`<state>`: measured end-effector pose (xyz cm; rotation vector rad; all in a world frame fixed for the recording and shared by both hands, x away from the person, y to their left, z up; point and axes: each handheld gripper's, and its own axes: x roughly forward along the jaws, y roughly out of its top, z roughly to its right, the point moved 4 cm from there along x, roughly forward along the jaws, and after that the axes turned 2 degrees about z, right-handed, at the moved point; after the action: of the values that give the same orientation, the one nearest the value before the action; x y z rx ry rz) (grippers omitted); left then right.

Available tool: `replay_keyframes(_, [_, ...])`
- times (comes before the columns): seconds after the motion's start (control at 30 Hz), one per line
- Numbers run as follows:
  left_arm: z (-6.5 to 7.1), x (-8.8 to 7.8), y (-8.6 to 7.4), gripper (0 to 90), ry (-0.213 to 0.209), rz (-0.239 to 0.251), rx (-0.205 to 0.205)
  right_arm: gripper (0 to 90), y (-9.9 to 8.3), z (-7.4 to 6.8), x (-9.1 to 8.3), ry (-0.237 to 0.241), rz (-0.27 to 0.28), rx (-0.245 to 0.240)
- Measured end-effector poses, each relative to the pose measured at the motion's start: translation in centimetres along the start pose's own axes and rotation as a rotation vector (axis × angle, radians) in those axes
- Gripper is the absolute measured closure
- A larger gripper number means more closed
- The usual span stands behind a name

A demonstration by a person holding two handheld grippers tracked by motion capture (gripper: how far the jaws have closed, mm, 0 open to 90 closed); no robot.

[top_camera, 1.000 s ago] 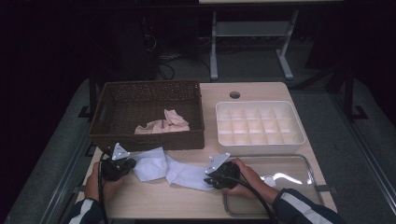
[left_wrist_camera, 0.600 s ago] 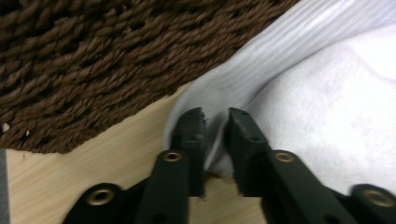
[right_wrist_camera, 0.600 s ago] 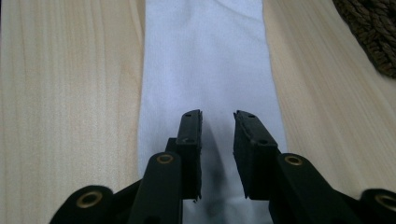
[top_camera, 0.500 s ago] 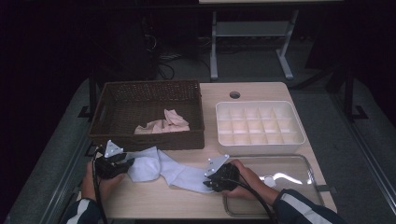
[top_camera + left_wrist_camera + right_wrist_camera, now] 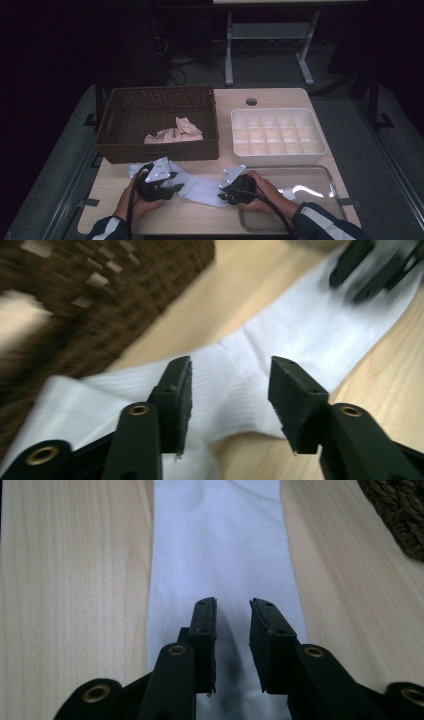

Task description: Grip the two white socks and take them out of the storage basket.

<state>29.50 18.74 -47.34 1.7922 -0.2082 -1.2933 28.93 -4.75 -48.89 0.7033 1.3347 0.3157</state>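
A pale wooden worktop [image 5: 280, 97] carries everything here, with dark floor around it. At its far left stands a brown woven basket [image 5: 159, 122] with a crumpled pinkish cloth [image 5: 175, 132] lying inside, and to the right of that sits a white plastic tray [image 5: 277, 135] split into many small compartments. In front of the tray, at the near right edge, lies a shallow clear tray [image 5: 320, 187] that catches the light. Stretched flat along the near side of the worktop, just in front of the basket, is a white sock [image 5: 200, 189], running from the left hand across to the right. A person in dark sleeves with pale stripes works it from both ends. The left tool [image 5: 172, 186] sits over the sock's left part; its jaws have just been opening, and in the left gripper view they stand apart above the fabric [image 5: 235, 385], with the cloth showing between them and neither pad pressing on it. The right tool [image 5: 225, 192] rests at the sock's right end; in the right gripper view its jaws stand a little apart over the sock [image 5: 220, 555], pointing along its length, with a narrow gap between the pads and nothing pinched that I can see.
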Motion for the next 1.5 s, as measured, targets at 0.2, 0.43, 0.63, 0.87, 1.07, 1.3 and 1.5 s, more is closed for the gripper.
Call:
replay_keyframes(0.2, [-0.5,1.6,-0.9,62.1,-0.026,-0.065,-0.046,71.6,0.0,0.0,0.0,-0.002,-0.001,-0.006])
replay_keyframes(0.43, [-0.8,1.2,-1.0,84.5,-0.04,-0.065,-0.071,71.6,0.2,-0.1,0.2,-0.003,0.001,-0.002])
replay_keyframes(0.63, [-0.1,-0.7,0.9,84.6,-0.088,0.096,-0.073,71.0,0.9,0.0,0.7,0.0,0.006,-0.013])
replay_keyframes(0.87, [2.4,-1.2,3.7,84.6,-0.154,0.197,-0.01,67.1,2.2,0.4,2.0,-0.005,0.022,0.0])
replay_keyframes(1.07, [2.6,-1.1,4.2,84.7,-0.128,0.17,0.015,60.8,2.7,0.5,1.3,-0.006,0.089,0.0])
replay_keyframes(1.3, [1.9,-3.0,4.2,84.7,-0.109,0.227,-0.028,79.9,1.4,1.5,-0.5,-0.014,0.042,0.041])
replay_keyframes(1.5, [2.1,-3.6,4.8,84.7,-0.134,0.265,-0.03,76.9,1.5,1.4,1.2,-0.027,-0.012,0.021])
